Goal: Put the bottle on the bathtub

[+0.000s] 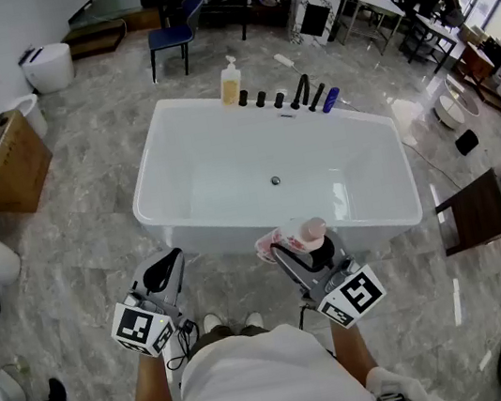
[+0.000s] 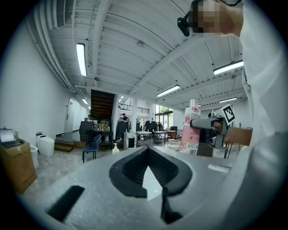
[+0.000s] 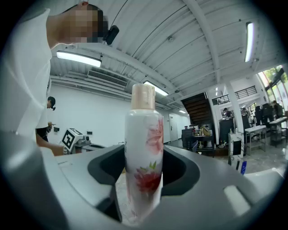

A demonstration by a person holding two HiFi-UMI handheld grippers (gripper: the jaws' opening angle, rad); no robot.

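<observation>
The bottle [image 3: 144,157] is white with pink and red flowers and green leaves; its cap [image 3: 143,96] is beige. The bathtub [image 1: 208,233] is white, the floor [image 1: 83,223] grey marbled, and the chair [image 1: 175,34] blue.

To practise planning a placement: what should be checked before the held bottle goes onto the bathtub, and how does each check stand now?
1. Grip: ok. The right gripper has its jaws closed on the bottle, which stands upright.
2. Cap on: ok.
3. Near rim of the bathtub bare: ok beside the gripper; cannot tell directly under it.
4. Far rim free: not ok. A soap dispenser and the tap fittings occupy its middle.
5. Left gripper out of the way: ok. It is empty and off to the side.
</observation>
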